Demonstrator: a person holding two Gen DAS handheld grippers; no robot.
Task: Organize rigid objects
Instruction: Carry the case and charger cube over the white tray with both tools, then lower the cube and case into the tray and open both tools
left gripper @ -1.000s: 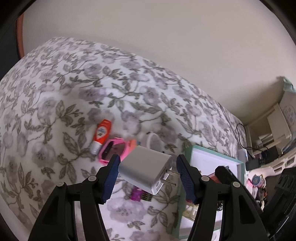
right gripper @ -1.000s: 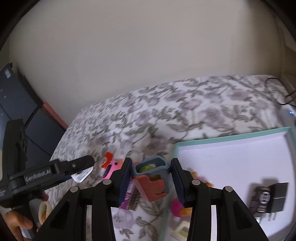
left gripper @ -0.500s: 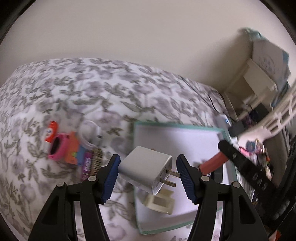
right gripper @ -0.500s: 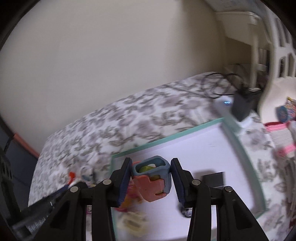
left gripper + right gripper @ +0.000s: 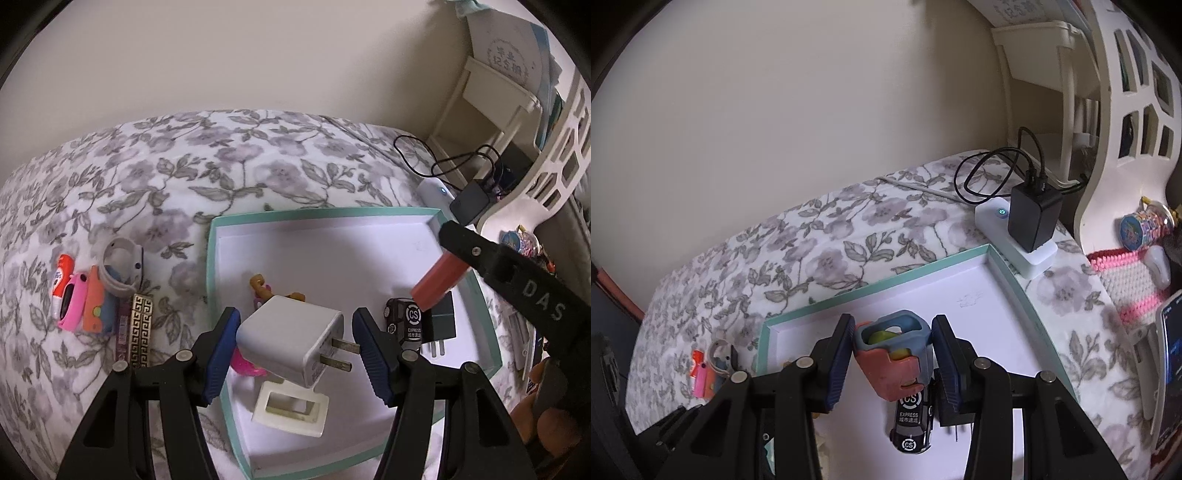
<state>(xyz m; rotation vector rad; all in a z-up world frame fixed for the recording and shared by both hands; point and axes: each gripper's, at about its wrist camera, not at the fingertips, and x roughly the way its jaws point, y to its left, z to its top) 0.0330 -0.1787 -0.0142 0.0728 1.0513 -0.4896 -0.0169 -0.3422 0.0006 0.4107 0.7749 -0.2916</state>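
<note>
My left gripper [image 5: 295, 339] is shut on a white wall charger [image 5: 288, 343], held above the near left part of a shallow teal-rimmed box [image 5: 317, 213]. My right gripper [image 5: 892, 354] is shut on a salmon and blue-grey clip-like toy [image 5: 894, 356], above the same box [image 5: 871, 286]. It shows from the side in the left wrist view [image 5: 439, 278]. In the box lie a black toy car [image 5: 404, 321], a black plug [image 5: 441, 319], a cream frame [image 5: 291, 408] and small pink and orange toys [image 5: 260, 286].
On the floral bedspread left of the box lie a red-capped tube [image 5: 61, 275], a pink watch [image 5: 72, 301], a grey band [image 5: 122, 264] and a patterned bar [image 5: 138, 334]. A white power strip with a black adapter [image 5: 1032, 218] sits beyond the box's far corner. White shelving [image 5: 1108, 110] stands right.
Both grippers swung right from over the bedspread to above the box, each still gripping its object. The right one now hangs over the toy car.
</note>
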